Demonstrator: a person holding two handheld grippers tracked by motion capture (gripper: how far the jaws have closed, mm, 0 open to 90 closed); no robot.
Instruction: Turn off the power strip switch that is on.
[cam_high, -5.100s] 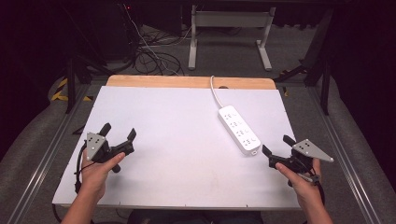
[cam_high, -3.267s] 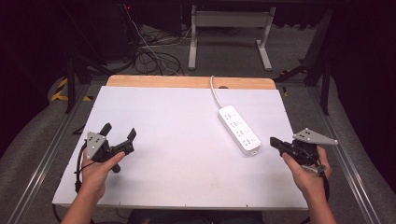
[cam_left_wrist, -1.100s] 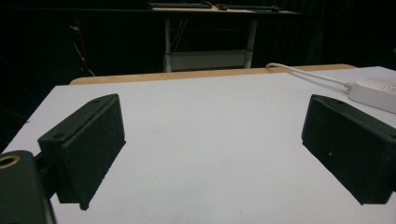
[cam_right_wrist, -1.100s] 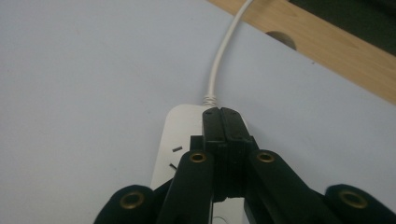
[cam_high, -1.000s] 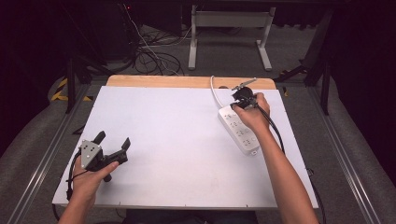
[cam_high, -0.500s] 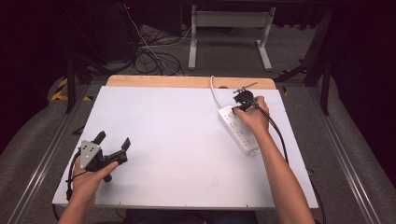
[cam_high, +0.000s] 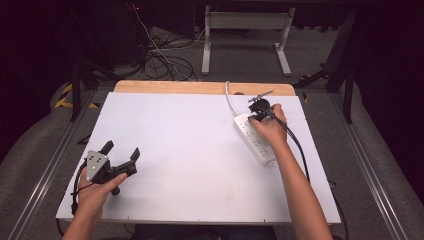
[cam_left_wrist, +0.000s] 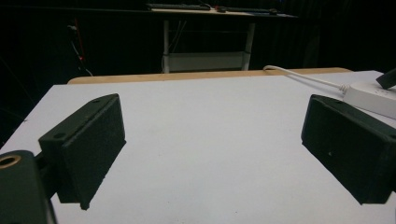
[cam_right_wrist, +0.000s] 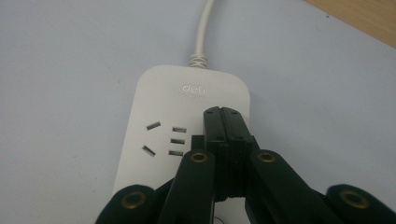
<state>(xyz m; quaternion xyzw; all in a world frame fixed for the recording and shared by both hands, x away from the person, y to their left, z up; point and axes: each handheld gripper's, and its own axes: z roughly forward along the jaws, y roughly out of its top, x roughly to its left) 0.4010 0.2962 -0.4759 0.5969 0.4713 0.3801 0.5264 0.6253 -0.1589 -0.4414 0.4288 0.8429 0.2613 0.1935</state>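
a: right gripper (cam_right_wrist: 225, 116)?
b: jaws pressed together, nothing between, tips over the power strip (cam_right_wrist: 187, 93) at the table's (cam_high: 190, 125) far right.
a: left gripper (cam_left_wrist: 210, 154)?
b: jaws wide apart, near left.

In the high view the person's right hand (cam_high: 270, 129) covers the middle of the power strip (cam_high: 256, 146) and the body of the right gripper (cam_high: 260, 111), so whether the closed jaw tips touch the strip cannot be told there. In the right gripper view those jaws hide the strip's right side below its printed brand mark, the strip's near end runs off the bottom edge, and its white cord (cam_right_wrist: 201, 28) is cut off at the top edge. In the left gripper view the strip (cam_left_wrist: 373, 95) is cut by the right edge, partly behind the left gripper's (cam_left_wrist: 212, 154) right jaw.
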